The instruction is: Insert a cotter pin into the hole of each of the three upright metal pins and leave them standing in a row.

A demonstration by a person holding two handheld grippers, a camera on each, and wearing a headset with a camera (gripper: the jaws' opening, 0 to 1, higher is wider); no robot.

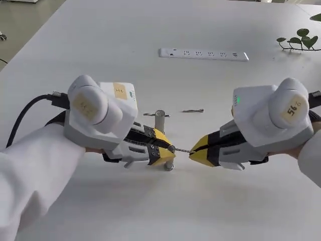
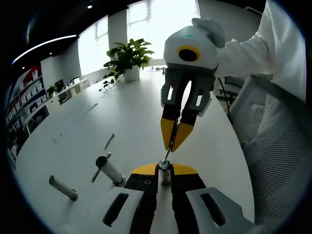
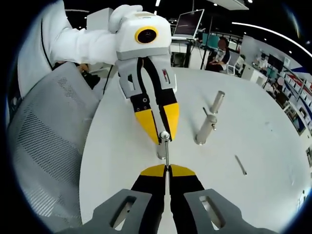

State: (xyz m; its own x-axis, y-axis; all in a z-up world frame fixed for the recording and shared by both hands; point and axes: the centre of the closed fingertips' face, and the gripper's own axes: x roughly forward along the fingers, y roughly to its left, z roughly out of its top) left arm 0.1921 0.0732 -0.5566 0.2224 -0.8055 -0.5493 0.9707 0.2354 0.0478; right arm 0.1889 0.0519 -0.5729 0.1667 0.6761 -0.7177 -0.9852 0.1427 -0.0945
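Observation:
My left gripper is shut on an upright metal pin whose base rests on the white table. From the right, my right gripper is shut on a thin cotter pin. Its tip touches the head of the held pin. A second upright pin stands just behind, with a cotter pin through it. A third pin stands farther off. In the left gripper view the right gripper points down at the pin.
A loose cotter pin lies on the table past the pins. A white power strip lies farther back and a potted plant stands at the far edge. A mesh chair is beside the table.

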